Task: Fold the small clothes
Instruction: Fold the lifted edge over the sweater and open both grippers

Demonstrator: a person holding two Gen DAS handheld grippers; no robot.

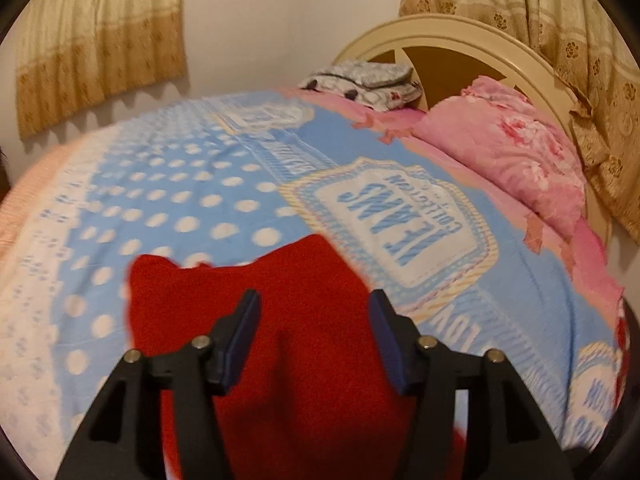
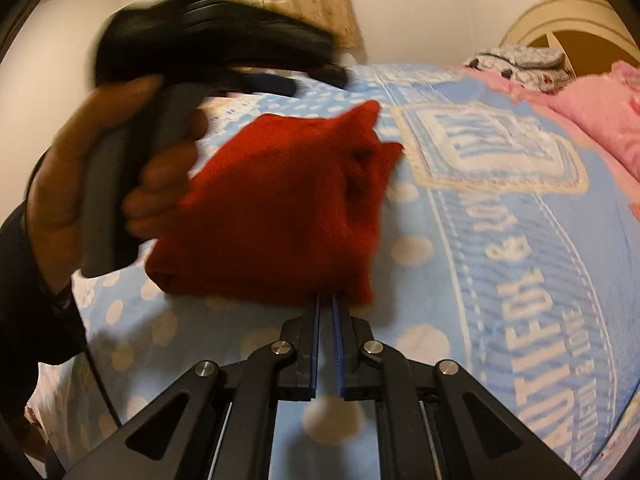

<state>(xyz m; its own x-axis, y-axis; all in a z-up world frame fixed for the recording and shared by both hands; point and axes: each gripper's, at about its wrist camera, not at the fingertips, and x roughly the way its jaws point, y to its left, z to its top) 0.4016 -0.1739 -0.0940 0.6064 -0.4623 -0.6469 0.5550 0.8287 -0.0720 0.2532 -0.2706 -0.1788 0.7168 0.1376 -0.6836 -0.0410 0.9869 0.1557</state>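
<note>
A red garment [image 1: 288, 340] lies folded on the blue dotted blanket [image 1: 180, 200] of a bed. In the left wrist view my left gripper [image 1: 314, 296] hovers over it, jaws wide apart, with no cloth between the pads. The right wrist view shows the same red garment [image 2: 280, 200] as a thick folded bundle. My right gripper [image 2: 326, 298] is shut, its tips pinching the bundle's near edge. A person's hand [image 2: 80, 168] holds the left gripper's handle, blurred, above the garment's left side.
A pink pillow [image 1: 520, 160] and a folded grey patterned cloth [image 1: 360, 84] lie at the head of the bed by the cream headboard [image 1: 440, 36]. Beige curtains [image 1: 100, 40] hang on the wall behind. The blanket spreads wide to the right of the garment.
</note>
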